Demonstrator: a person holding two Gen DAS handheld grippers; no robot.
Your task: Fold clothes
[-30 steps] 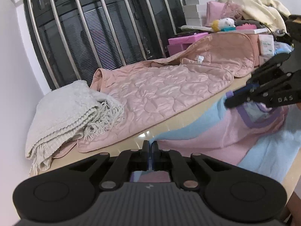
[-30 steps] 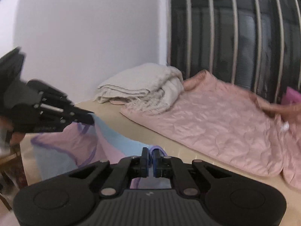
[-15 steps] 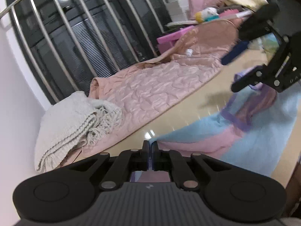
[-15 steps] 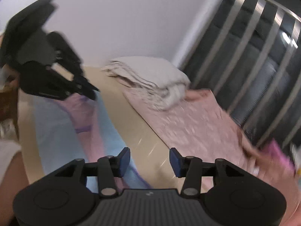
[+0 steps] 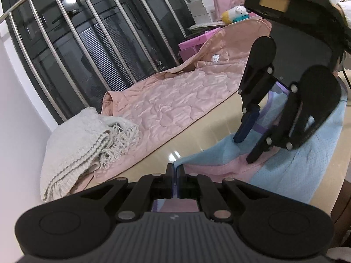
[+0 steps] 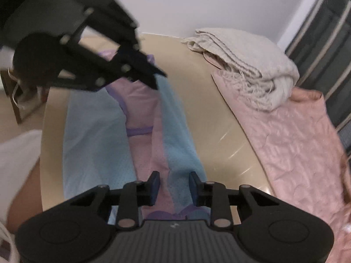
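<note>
A light blue and pink garment with purple trim (image 5: 285, 168) lies lengthwise on the beige table (image 5: 197, 135); it also shows in the right wrist view (image 6: 140, 144). My left gripper (image 5: 175, 171) is shut on the garment's near edge; it appears in the right wrist view (image 6: 156, 77) pinching the blue edge. My right gripper (image 6: 174, 187) is open, its jaws apart just above the garment's other end. In the left wrist view it (image 5: 243, 146) hangs over the garment, pointing down.
A pink quilted blanket (image 5: 175, 103) lies along the table's far side by the barred window (image 5: 87, 43). A folded cream knitted throw (image 5: 83, 144) sits on its end, also in the right wrist view (image 6: 245, 63). Boxes and a plush toy (image 5: 234, 13) are stacked at the back.
My right gripper has opened, let go of the garment, and swung over it, pointing down along its length. My left gripper stays shut on the edge.
</note>
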